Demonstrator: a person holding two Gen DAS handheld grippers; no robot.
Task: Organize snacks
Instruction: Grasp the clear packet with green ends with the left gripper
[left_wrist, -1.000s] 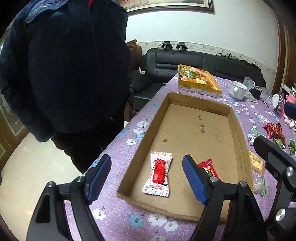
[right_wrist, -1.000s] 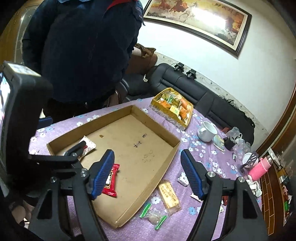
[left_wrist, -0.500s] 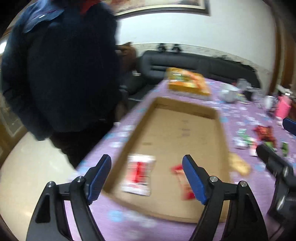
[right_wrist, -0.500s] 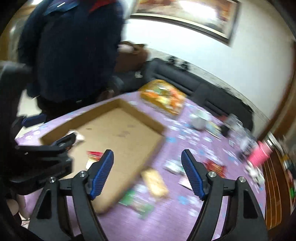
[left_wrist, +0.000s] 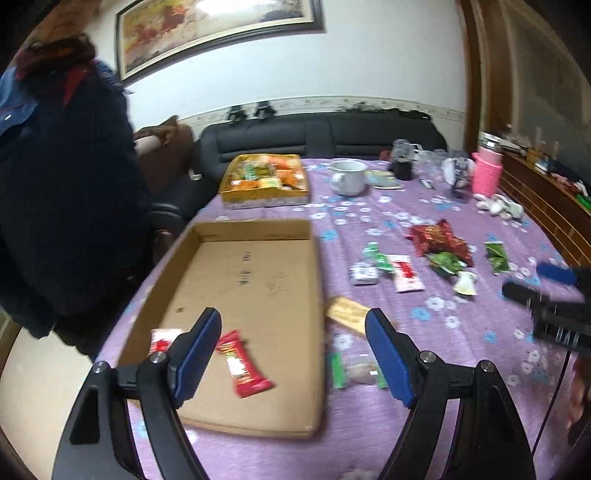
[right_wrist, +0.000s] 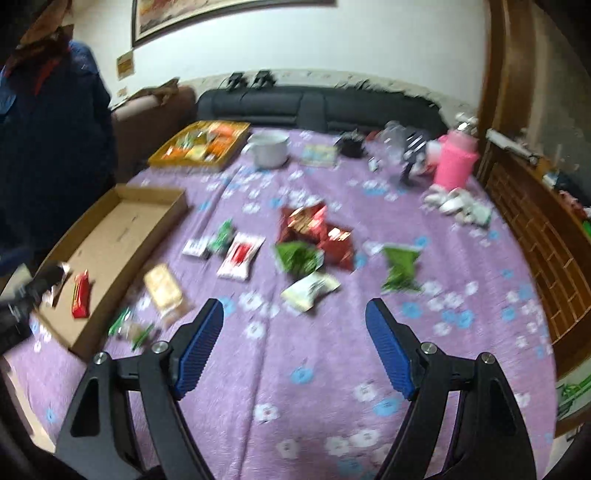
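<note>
A shallow cardboard tray (left_wrist: 314, 295) (right_wrist: 162, 218) lies on the purple flowered tablecloth. It holds a red snack bar (left_wrist: 242, 363) (right_wrist: 81, 293) and a white-and-red packet (left_wrist: 160, 339). Loose snacks lie right of the tray: a tan cracker pack (left_wrist: 347, 310) (right_wrist: 164, 288), a white-and-red packet (left_wrist: 406, 273) (right_wrist: 242, 254), red foil bags (left_wrist: 437, 238) (right_wrist: 314, 229), green packets (left_wrist: 496, 254) (right_wrist: 400, 266). My left gripper (left_wrist: 293, 356) is open and empty over the tray's near right corner. My right gripper (right_wrist: 295, 347) is open and empty above bare cloth.
A yellow box of snacks (left_wrist: 266, 179) (right_wrist: 201, 142), a white mug (left_wrist: 349, 177) (right_wrist: 267, 147), a pink cup (left_wrist: 487, 173) (right_wrist: 454, 162) and small items stand at the far side. A person in dark blue (left_wrist: 62, 199) stands left. A black sofa (left_wrist: 317, 133) is behind.
Both grippers have swung to the right. The tray has shifted left in both views and the loose snacks on the cloth have come into view. Both grippers stay open.
</note>
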